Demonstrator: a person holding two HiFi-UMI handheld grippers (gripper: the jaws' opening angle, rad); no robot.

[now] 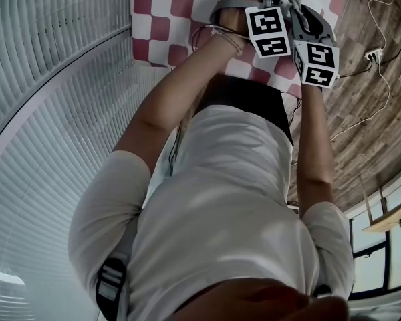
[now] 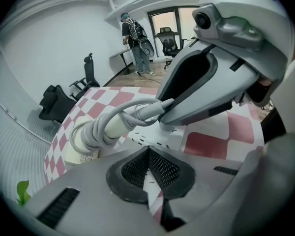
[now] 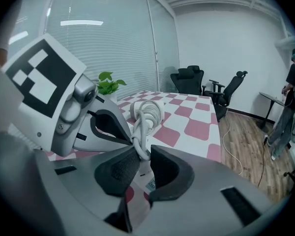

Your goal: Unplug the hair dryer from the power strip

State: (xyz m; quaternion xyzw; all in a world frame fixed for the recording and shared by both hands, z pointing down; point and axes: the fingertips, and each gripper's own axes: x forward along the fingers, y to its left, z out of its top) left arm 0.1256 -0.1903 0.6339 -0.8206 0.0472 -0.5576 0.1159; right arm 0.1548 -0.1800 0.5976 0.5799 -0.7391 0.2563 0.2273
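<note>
The white hair dryer (image 2: 91, 134) lies on the red-and-white checked table, its grey cord (image 3: 143, 119) wound round it. The cord leads to its plug (image 2: 160, 109) in the white power strip (image 2: 160, 137). My right gripper (image 3: 140, 157) is shut on the plug, with the cord rising from between its pads. My left gripper (image 2: 147, 152) is shut, its tips meeting at the near edge of the power strip, close beside the right gripper's jaw. In the head view both marker cubes (image 1: 267, 29) (image 1: 317, 62) show at the top over the table; the jaws are hidden there.
A green plant (image 3: 108, 85) stands at the table's edge by the blinds. Black office chairs (image 3: 189, 80) and a desk stand beyond the table. A person (image 2: 135, 38) stands at the far desk. A white cable and socket (image 1: 373, 55) lie on the wooden floor.
</note>
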